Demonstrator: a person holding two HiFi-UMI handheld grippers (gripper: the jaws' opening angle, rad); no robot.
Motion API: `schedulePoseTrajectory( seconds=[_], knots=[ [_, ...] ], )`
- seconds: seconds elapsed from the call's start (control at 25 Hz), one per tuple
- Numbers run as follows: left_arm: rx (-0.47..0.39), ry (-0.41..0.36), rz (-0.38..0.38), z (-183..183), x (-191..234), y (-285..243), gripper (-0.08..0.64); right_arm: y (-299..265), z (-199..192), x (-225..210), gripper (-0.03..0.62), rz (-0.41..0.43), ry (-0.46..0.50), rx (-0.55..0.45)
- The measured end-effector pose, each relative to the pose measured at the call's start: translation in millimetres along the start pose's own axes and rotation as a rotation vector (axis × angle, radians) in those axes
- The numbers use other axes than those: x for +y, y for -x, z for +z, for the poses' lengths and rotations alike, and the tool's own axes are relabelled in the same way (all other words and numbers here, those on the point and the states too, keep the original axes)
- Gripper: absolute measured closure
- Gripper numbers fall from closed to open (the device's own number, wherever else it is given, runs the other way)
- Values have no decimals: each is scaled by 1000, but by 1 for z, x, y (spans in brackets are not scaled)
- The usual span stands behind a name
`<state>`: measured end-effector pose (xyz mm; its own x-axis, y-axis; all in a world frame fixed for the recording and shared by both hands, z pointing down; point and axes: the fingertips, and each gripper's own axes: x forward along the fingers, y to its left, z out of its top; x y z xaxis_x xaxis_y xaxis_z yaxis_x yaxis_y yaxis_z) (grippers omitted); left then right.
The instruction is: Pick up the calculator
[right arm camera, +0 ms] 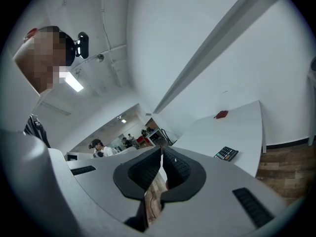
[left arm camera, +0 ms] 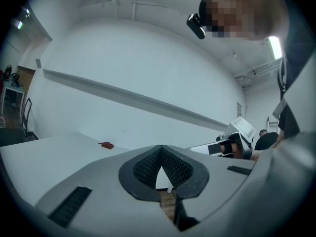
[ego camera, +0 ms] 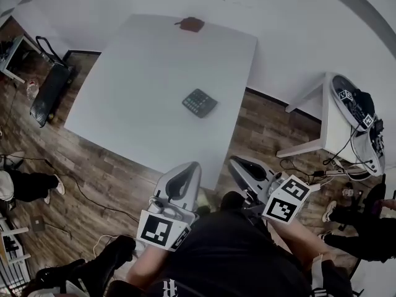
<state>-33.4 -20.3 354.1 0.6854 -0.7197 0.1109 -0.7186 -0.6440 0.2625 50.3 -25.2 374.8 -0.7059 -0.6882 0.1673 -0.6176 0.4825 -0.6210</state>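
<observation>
A dark calculator lies flat on the white table, right of its middle; the right gripper view shows the calculator far ahead and to the right. My left gripper and right gripper are held close to my body, short of the table's near edge and well away from the calculator. In the left gripper view the left gripper has its jaw tips together with nothing held, and the calculator is hidden. The right gripper is likewise shut and empty.
A small red-brown object lies at the table's far edge. A white side stand with devices and cables is on the right. A black trolley stands on the left. Other people's legs rest on the wooden floor.
</observation>
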Motion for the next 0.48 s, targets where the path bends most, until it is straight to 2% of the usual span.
schedulePoseTrajectory(
  seconds=[0.2,0.36,0.48],
  knots=[
    [-6,8,-9,-2,11,-8,554,-19,3,-17,576,19,-117,5],
    [-5,15,8,-3,22,-12,554,-37,-3,-40,576,3,-183,26],
    [0,11,27,-3,32,-16,554,-57,-13,-60,575,0,-294,57]
  ],
)
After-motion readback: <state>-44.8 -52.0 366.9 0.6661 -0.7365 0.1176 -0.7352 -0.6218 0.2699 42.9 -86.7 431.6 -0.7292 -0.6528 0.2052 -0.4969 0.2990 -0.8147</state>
